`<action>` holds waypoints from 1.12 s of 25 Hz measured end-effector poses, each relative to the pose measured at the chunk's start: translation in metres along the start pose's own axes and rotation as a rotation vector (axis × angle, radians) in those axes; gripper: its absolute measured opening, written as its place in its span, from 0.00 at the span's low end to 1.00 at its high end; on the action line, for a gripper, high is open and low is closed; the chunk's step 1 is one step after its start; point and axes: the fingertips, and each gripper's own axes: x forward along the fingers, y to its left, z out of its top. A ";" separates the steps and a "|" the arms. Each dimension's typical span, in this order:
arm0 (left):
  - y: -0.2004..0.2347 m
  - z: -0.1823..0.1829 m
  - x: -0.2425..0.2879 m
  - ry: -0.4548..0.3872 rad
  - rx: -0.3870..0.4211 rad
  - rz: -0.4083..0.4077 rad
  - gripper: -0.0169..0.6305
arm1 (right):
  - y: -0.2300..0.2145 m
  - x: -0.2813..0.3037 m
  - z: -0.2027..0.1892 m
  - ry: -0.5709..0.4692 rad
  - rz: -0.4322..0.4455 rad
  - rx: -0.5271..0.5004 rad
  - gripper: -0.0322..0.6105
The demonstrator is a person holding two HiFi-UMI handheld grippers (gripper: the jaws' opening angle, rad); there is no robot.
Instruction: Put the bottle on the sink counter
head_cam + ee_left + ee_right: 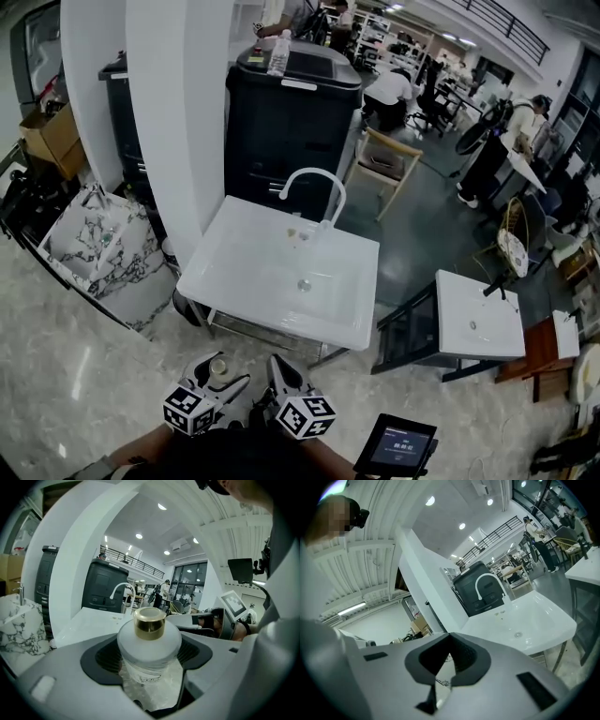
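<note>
A small frosted-white bottle (149, 644) with a gold cap (219, 367) stands upright between the jaws of my left gripper (149, 656), which is shut on it. In the head view the left gripper (217, 377) is at the bottom, over the marble floor in front of the white sink counter (234, 239). The counter carries a curved white faucet (314, 183) and shows ahead in both gripper views (93, 620) (525, 620). My right gripper (281, 370) hovers beside the left one. Its dark pads (464, 660) meet with nothing between them.
A white pillar (159, 122) stands left of the sink, a black cabinet (291, 112) with a clear plastic bottle (278, 52) behind it. Marble slabs (103, 244) lean at left. A second sink (478, 323), a wooden chair (384, 164) and a tablet (396, 442) are at right.
</note>
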 end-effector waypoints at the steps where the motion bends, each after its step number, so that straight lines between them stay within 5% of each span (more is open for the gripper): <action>1: 0.004 0.002 0.006 0.001 0.000 0.011 0.55 | -0.004 0.008 0.003 0.005 0.012 0.003 0.04; 15: 0.051 0.047 0.087 0.010 -0.021 0.144 0.55 | -0.069 0.081 0.061 0.028 0.092 0.054 0.04; 28: 0.060 0.067 0.130 -0.011 -0.022 0.162 0.55 | -0.107 0.102 0.084 0.027 0.090 0.063 0.04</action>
